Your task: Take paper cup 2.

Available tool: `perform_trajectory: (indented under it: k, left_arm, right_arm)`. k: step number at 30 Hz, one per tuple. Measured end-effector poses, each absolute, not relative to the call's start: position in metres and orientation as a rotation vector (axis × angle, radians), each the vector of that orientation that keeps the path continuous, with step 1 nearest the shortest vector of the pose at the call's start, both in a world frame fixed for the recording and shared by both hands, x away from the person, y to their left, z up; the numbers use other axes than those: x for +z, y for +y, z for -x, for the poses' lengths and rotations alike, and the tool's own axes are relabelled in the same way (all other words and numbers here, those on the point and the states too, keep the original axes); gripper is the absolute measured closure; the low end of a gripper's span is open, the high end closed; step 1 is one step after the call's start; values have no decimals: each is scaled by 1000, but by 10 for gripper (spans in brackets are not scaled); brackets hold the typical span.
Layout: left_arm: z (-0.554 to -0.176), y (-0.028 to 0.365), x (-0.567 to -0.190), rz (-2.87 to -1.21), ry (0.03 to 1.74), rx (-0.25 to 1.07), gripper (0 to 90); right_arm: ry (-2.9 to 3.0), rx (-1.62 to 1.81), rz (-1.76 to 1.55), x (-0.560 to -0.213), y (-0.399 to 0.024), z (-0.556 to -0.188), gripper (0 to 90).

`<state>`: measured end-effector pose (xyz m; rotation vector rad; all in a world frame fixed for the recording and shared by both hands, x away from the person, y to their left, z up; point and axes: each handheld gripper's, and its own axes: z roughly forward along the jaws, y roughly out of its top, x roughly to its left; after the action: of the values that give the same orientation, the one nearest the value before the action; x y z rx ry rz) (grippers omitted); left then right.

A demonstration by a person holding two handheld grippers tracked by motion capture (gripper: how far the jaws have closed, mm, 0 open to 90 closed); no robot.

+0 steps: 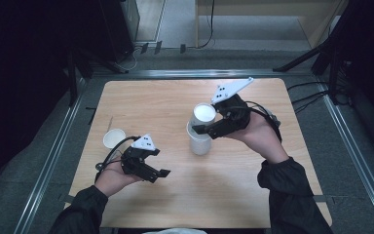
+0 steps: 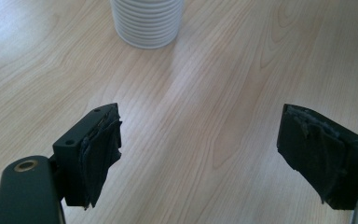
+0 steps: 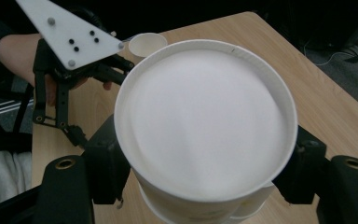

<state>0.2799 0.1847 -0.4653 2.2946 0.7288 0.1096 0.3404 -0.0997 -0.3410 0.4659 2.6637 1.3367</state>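
While the right gripper (image 1: 205, 123) pinches the top cup (image 1: 204, 114) by its sides, lifted partly out of the stack (image 1: 199, 141) at centre frame, the left gripper (image 1: 160, 173) rests lower left, jaws spread with nothing between. A single cup (image 1: 114, 138) stands left on the table (image 1: 141, 97), well apart from the stack.

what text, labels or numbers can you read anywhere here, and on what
None can be read.
White paper cup clamped in the right gripper: plain inside; faint yellowish marks low on its outer wall, too blurred to read.
Ribbed white stack of paper cups: no print.
Single white paper cup near the left gripper: no print visible.
White three-cornered plate: only dark dots, no characters.
Light wooden table: no label.
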Motion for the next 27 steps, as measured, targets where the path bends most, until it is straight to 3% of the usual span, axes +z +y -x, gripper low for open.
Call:
perform_trajectory:
  k: [27]
  left_arm:
    - [-303,142,-455,-2248,506,-27,136]
  right_arm:
    - [2738,1335,-495,-414,-124,-290,315]
